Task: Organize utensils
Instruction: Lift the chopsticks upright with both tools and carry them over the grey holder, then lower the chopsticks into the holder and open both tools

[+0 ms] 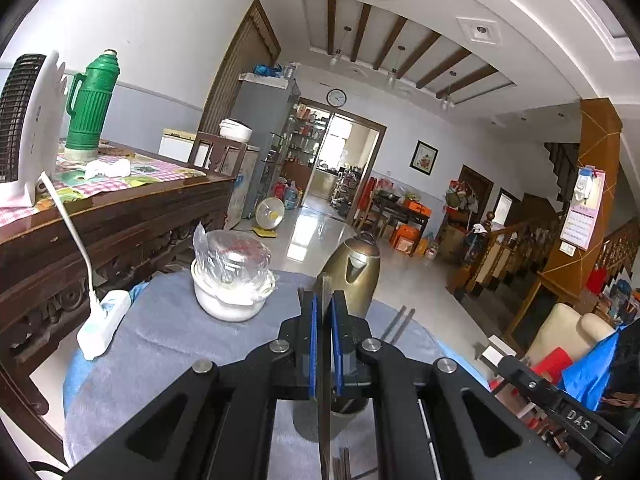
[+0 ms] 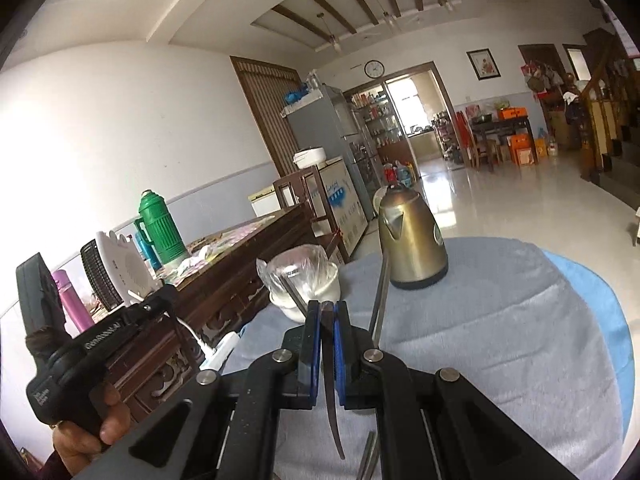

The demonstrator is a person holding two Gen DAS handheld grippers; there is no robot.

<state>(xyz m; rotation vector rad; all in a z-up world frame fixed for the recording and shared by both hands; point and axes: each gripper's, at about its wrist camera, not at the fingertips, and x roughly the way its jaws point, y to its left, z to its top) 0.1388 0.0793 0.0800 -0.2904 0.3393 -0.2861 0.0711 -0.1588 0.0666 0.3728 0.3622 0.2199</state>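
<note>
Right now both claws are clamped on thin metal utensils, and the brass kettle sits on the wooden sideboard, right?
Not quite. The brass kettle stands on the grey-covered round table, as the right wrist view shows. Both the left claw and right claw do clamp thin metal utensils.

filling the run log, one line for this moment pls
left gripper: shut on metal utensil | right gripper: shut on metal utensil | kettle: upright on table

Both wrist cameras ride just behind their tools, looking forward and slightly down across the round bench draped in grey-blue cloth. Both catch the brass-coloured metal kettle, green ribbed plastic thermos and round wall clock.
</note>
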